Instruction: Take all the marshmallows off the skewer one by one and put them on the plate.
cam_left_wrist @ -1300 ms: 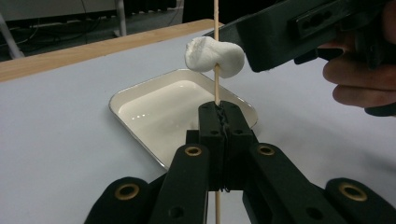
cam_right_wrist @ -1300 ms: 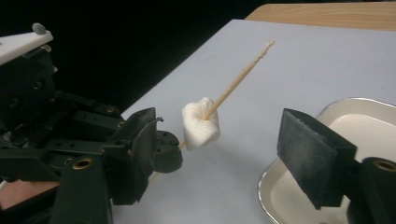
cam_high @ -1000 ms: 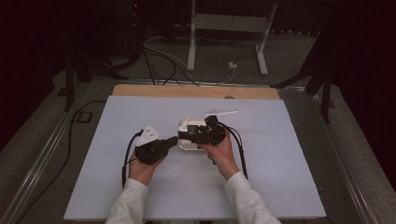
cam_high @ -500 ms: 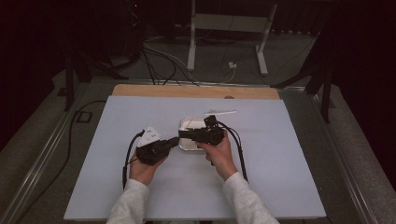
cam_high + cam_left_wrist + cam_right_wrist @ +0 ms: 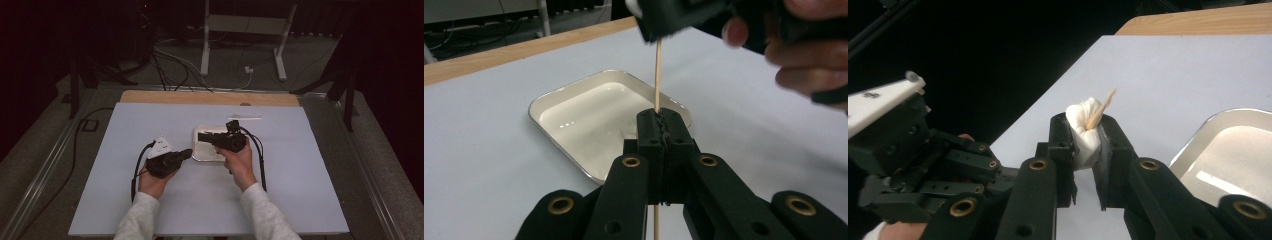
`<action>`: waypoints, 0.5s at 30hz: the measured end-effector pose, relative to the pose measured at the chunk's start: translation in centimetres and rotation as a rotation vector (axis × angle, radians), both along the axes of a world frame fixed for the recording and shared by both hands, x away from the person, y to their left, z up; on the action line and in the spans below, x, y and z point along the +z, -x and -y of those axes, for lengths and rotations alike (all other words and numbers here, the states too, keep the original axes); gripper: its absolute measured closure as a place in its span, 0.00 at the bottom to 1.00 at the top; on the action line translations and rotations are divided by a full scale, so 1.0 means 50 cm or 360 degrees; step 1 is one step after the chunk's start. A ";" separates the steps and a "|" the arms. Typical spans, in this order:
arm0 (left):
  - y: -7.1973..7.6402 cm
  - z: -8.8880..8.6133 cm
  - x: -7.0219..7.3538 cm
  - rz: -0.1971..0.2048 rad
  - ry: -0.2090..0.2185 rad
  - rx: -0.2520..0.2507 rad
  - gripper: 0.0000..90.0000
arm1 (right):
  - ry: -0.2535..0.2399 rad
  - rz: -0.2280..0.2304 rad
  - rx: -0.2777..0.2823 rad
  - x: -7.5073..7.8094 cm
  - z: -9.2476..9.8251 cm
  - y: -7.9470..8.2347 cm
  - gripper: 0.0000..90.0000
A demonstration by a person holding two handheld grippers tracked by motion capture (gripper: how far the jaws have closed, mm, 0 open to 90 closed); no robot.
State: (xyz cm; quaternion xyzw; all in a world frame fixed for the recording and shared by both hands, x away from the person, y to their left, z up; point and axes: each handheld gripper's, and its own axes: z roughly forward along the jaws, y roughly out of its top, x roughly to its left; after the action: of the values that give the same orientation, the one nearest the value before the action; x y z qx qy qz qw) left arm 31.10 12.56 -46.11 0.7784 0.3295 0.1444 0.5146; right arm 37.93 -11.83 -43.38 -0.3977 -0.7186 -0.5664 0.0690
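I note my left gripper [image 5: 186, 153] clamped tight, angled right; my right gripper [image 5: 202, 135], jaws just closing, points left above it.

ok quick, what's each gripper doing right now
left gripper: shut on the wooden skewer
right gripper: jaws just closed, shut on the white marshmallow

Cream tray [image 5: 574, 107], tan wooden skewer [image 5: 657, 75], white marshmallow [image 5: 1085, 131], pale-blue table [image 5: 310, 165]

A pale blue-white table top [image 5: 300, 175] is lying over a wooden board [image 5: 210, 97]. Grey carpet floor [image 5: 45, 150] is surrounding it. Cables [image 5: 170, 60] are trailing beyond, beside a white metal stand [image 5: 245, 30]. The room behind is lying in darkness.
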 end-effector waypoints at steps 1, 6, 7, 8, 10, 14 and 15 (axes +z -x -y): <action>0.000 0.002 -0.001 0.0002 -0.0013 -0.0007 1.00 | 0.0007 0.0013 -0.0013 0.003 0.005 0.000 0.90; 0.002 0.004 0.001 0.0013 -0.0030 -0.0019 1.00 | -0.0003 0.0044 -0.0062 0.015 0.029 -0.003 0.90; 0.002 0.005 0.000 0.0012 -0.0034 -0.0021 1.00 | 0.0008 0.0050 -0.0066 0.016 0.029 -0.002 0.90; 0.001 0.004 0.000 0.0010 -0.0028 -0.0024 1.00 | 0.0017 0.0061 -0.0070 0.016 0.028 -0.001 0.90; 0.001 0.000 0.001 0.0017 -0.0023 -0.0027 1.00 | 0.0002 0.0060 -0.0078 0.017 0.029 -0.003 0.90; 0.001 -0.006 0.002 0.0021 -0.0012 -0.0035 1.00 | -0.0015 0.0062 -0.0096 0.019 0.033 -0.005 0.90; 0.001 -0.006 0.002 0.0019 -0.0008 -0.0036 1.00 | -0.0019 0.0063 -0.0098 0.020 0.033 -0.006 0.90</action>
State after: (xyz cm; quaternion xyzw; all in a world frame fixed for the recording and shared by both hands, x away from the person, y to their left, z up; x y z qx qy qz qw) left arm 31.06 12.88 -46.00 0.7824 0.3172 0.1440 0.5162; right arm 38.22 -13.49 -42.40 -0.4079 -0.7037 -0.5803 0.0395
